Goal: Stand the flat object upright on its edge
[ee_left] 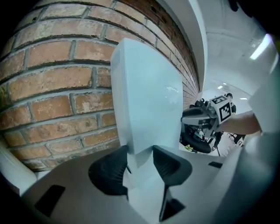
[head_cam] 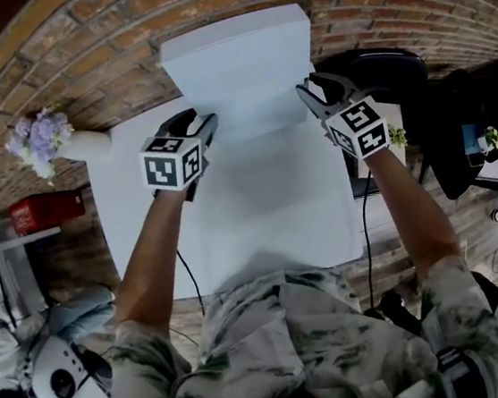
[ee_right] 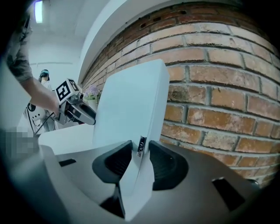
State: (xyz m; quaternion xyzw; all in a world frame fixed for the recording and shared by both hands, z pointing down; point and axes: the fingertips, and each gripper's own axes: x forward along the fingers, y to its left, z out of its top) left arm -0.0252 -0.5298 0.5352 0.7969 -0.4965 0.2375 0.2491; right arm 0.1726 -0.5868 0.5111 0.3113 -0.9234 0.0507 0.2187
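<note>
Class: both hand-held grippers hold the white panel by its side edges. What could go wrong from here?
The left hand-held gripper and the right hand-held gripper pinch only narrow edges of the white panel; it could slip. Released, it may topple toward the brick wall or the table.

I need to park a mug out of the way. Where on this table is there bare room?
Free: the near half of the table, between the forearms; the left strip between the flower vase and the left gripper. Crowded: the back by the brick wall, where it and the right gripper clamp the tilted white panel.
</note>
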